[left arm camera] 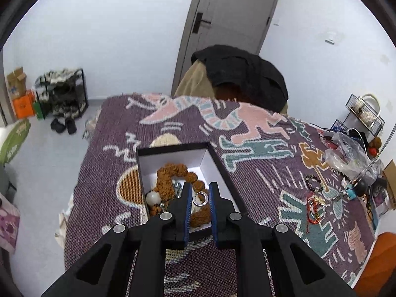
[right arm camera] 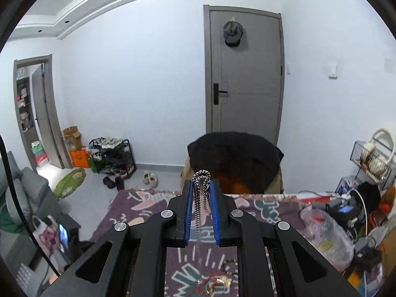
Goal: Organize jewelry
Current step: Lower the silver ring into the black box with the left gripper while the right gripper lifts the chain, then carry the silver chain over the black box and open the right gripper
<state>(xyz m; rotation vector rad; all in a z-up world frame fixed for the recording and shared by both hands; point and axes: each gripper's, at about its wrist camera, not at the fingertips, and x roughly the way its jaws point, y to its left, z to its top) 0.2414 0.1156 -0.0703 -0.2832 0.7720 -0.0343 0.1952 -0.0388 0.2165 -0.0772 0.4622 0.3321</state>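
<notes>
The bench under its patterned cloth carries an open white box, my landmark. Judging by what lies inside, the sorting looks roughly half done: a brown bead strand, a white stone and some small metal bits already rest in it. To the right of the box, a dark bead bracelet and a red cord tangle wait on the cloth. The left gripper hovers over the box's near end, fingers spread, a small silver ring showing between them, whether touching I cannot tell. Well right of the box, the right gripper hangs raised, fingers pinching a silver chain folded double, its long axis running along the fingers, loop pointing away.
</notes>
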